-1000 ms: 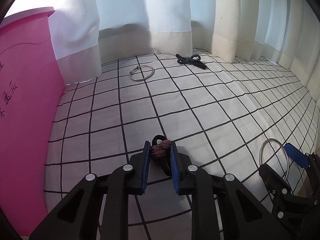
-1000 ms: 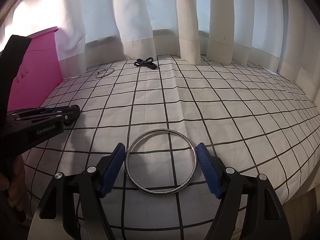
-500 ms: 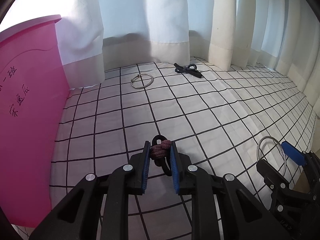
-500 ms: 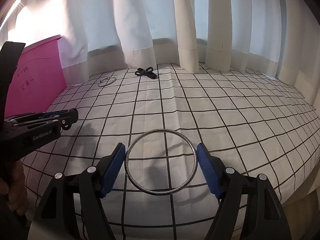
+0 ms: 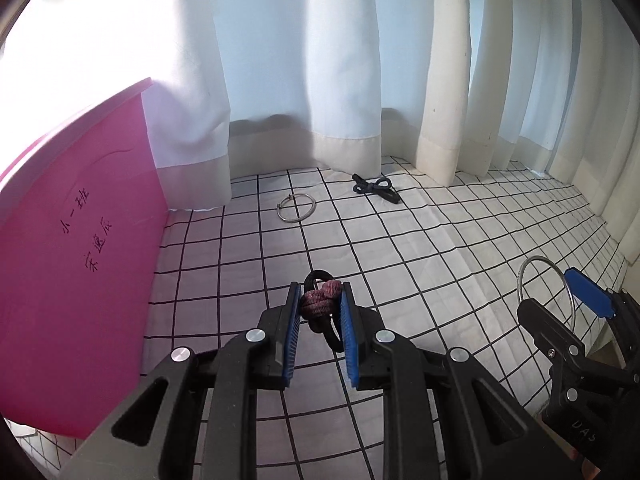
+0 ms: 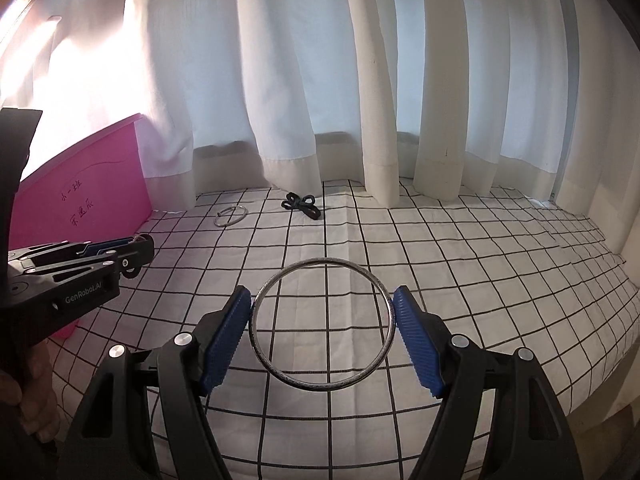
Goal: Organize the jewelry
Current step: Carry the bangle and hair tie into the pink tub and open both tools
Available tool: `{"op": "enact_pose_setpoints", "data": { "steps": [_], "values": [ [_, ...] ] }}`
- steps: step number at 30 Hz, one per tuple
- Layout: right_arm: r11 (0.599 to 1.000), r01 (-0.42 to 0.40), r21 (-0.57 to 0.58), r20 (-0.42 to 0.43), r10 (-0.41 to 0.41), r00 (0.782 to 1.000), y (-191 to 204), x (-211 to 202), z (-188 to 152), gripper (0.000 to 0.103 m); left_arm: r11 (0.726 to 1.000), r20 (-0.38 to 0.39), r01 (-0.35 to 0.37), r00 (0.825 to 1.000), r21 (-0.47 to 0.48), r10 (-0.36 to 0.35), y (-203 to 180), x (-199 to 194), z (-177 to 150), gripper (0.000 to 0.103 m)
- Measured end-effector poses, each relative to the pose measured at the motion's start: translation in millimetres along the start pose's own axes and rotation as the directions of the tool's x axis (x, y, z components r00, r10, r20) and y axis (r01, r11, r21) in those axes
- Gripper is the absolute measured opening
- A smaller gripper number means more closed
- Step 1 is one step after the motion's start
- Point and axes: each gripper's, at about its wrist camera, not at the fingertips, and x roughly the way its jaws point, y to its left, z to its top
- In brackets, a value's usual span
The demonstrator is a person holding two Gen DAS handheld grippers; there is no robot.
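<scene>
The left hand-held gripper [image 5: 320,312] sits narrow, its blue pads pinched on a dark red knotted hair tie [image 5: 320,304], the knot right between the fingertips and a black loop of it hanging below and poking out above. It is up off the checked cloth [image 5: 400,240], with nothing under it but bare squares. Over on the right, the right hand-held gripper [image 6: 322,320] stands wide with a large metal bangle [image 6: 320,320] spanning the gap, each side of the ring pressed against a blue pad, the ring held flat and clear of the cloth. From the left view that same bangle [image 5: 546,292] shows at the right edge, sticking up beyond the blue fingertip. Far back near the curtain [image 5: 340,60] lie two more pieces: a small silver bangle [image 5: 297,208] flat on the cloth, and just to its right, apart from it, a black bow clip [image 5: 376,188]. A pink box [image 5: 72,260] with dark handwriting stands at the left edge of the cloth, close beside the left hand-held gripper. A hand [image 6: 28,392] grips the left tool's handle at the lower left of the right view.
</scene>
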Motion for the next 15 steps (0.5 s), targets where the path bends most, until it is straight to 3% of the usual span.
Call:
{"op": "enact_pose_setpoints", "data": {
  "steps": [7, 15],
  "values": [
    [0.997, -0.061, -0.054, 0.043, 0.063, 0.997, 6, -22, 44, 0.071, 0.997, 0.023, -0.012, 1.0, -0.079, 0.014, 0, -43, 25, 0.019],
    [0.978, -0.151, -0.141, 0.08, 0.164, 0.983, 17, -51, 96, 0.071, 0.99, 0.085, -0.077, 0.993, -0.117, 0.087, 4, -100, 46, 0.019]
  ]
}}
